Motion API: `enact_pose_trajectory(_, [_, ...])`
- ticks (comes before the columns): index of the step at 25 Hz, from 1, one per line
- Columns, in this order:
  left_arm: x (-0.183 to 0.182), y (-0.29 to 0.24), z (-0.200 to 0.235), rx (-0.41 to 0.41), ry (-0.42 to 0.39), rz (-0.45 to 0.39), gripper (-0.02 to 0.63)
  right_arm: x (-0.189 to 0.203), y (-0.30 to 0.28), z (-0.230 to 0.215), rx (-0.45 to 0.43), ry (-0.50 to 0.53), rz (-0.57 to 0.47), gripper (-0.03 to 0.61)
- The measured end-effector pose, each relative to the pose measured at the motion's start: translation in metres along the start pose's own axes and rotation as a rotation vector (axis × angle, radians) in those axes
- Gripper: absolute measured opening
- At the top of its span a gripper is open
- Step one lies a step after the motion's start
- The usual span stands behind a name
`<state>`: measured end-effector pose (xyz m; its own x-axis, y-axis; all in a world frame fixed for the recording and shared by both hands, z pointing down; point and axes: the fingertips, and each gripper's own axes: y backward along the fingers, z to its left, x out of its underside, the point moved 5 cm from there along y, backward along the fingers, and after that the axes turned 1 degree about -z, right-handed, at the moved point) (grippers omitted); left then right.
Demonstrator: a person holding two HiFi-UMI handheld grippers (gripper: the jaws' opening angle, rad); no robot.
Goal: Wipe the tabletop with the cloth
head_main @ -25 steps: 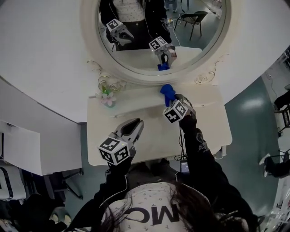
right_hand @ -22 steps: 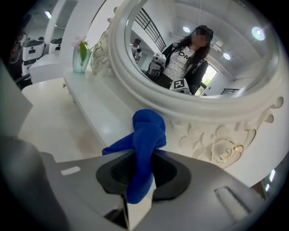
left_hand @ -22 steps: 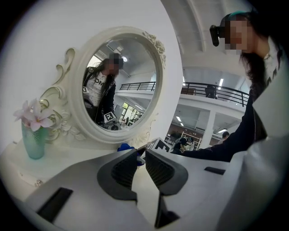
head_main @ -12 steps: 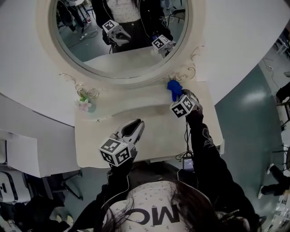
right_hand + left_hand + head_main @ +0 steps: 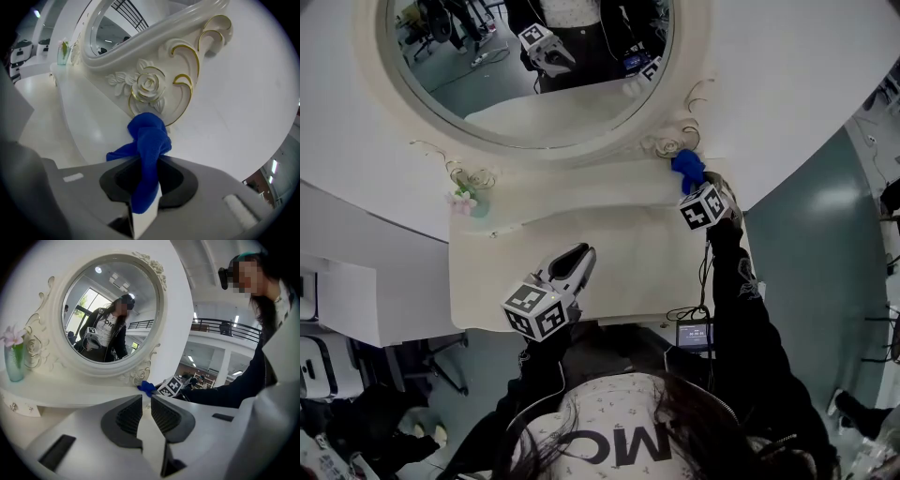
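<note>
Edges first: my right tool (image 5: 697,190) is at the far right corner of the worktop (image 5: 623,246). The mirror (image 5: 534,66) and its frame close off the back, and the worktop's right edge is just beside the tool. A carved rose (image 5: 148,87) at the foot of the frame sits directly ahead of the jaws. Open room lies to the left, where bare surface runs along the back ledge to a small vase (image 5: 469,201) with a flower at the far left corner. Nothing else stands in between.

The right tool's jaws are clamped on the blue cloth (image 5: 149,140). It bunches out past the tips and hangs down between the pads. The bunched end is right up against the rose and looks to be touching it, though the wide lens makes that hard to confirm.

My left tool (image 5: 146,409) hovers over the near edge, left of centre and well apart from the right one. Its jaws stand only a narrow slit apart, with nothing between them.
</note>
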<state>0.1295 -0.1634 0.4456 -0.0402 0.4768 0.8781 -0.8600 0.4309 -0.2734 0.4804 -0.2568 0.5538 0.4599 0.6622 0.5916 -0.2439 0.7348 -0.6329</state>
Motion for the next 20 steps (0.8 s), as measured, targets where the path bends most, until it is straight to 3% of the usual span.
enact_pose_trajectory(6, [0.004, 0.016, -0.003, -0.021, -0.002, 0.001, 0.046, -0.001, 0.004, 0.002, 0.026, -0.003, -0.016, 0.091])
enact_pose_trajectory(11, [0.006, 0.038, 0.004, -0.039, -0.002, -0.008, 0.046, -0.016, 0.030, 0.021, 0.019, 0.006, -0.092, 0.092])
enact_pose_trajectory(16, [0.007, 0.068, 0.019, -0.040, -0.002, -0.025, 0.046, -0.047, 0.069, 0.064, -0.049, -0.077, -0.164, 0.092])
enact_pose_trajectory(20, [0.003, 0.106, 0.046, -0.046, 0.009, -0.054, 0.046, -0.081, 0.099, 0.119, -0.101, -0.056, -0.201, 0.094])
